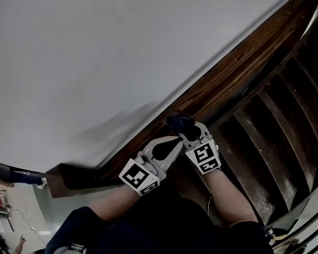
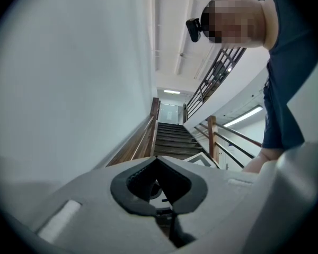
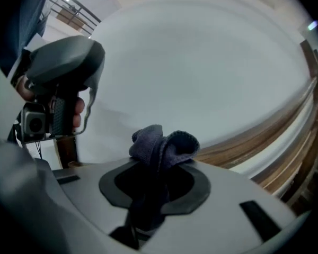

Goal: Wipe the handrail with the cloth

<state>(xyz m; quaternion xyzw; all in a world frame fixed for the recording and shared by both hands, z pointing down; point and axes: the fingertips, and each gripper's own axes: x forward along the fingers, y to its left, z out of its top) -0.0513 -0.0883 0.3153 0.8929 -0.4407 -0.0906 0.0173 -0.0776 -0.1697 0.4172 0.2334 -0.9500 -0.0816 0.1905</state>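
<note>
The brown wooden handrail [image 1: 238, 62] runs diagonally along the white wall, from lower left to upper right. My right gripper [image 1: 186, 130] is shut on a dark blue cloth [image 1: 180, 123], and the cloth's bunched end lies against the rail's lower stretch. In the right gripper view the cloth [image 3: 162, 145] sticks out above the closed jaws of the right gripper [image 3: 158, 168], with the handrail [image 3: 270, 134] just beyond. My left gripper [image 1: 174, 142] sits just left of it, shut and empty. In its own view the left gripper [image 2: 158, 162] points up the stairwell, and the handrail [image 2: 142, 136] is at left.
Dark wooden stair treads [image 1: 275, 126] fall away to the right of the rail. The white wall [image 1: 106, 52] fills the upper left. A metal balustrade [image 2: 228, 142] lines the far side of the stairs. The person's body [image 2: 286, 78] leans over on the right.
</note>
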